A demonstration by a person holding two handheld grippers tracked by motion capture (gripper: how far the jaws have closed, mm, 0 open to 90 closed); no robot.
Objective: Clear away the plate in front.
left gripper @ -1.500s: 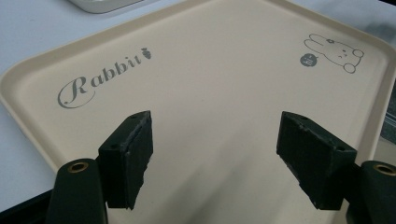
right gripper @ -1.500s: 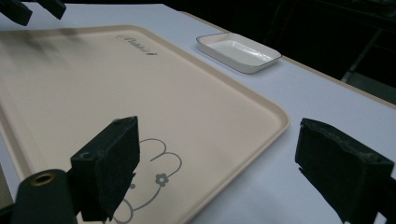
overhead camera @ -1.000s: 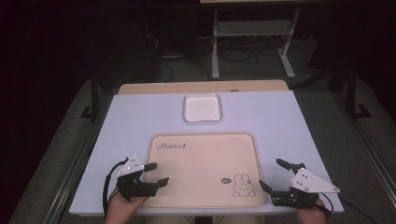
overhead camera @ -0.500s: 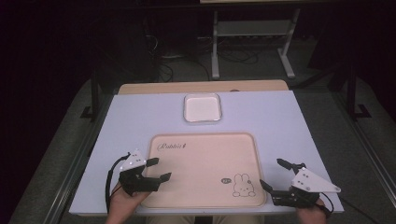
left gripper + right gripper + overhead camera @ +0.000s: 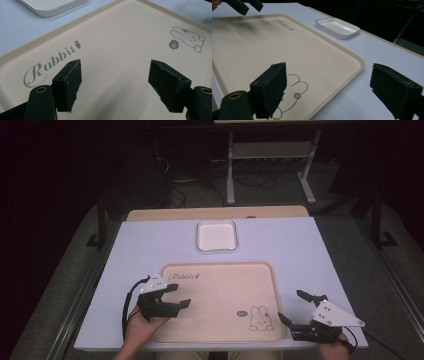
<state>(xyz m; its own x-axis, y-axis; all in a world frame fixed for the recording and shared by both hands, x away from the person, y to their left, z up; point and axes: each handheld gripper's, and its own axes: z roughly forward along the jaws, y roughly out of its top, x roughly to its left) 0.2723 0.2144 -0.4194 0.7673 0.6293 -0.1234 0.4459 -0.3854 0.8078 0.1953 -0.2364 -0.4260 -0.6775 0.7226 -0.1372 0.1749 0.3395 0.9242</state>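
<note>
A beige tray printed with "Rabbit" and a rabbit drawing lies at the table's near middle. My left gripper hovers over the tray's left part, open, with nothing between its fingers. In the left gripper view its gap frames the bare tray just below the lettering. My right gripper stands open at the tray's near right corner. In the right gripper view one jaw hangs over the rabbit drawing on the tray and the other over the table.
A small white rectangular dish sits beyond the tray, also in the right gripper view and at the top edge of the left gripper view. The pale table spreads around both. Dark floor and a metal stand lie behind.
My left gripper has shifted forward and to the right, further over the tray's left part. The right gripper has stayed almost still.
</note>
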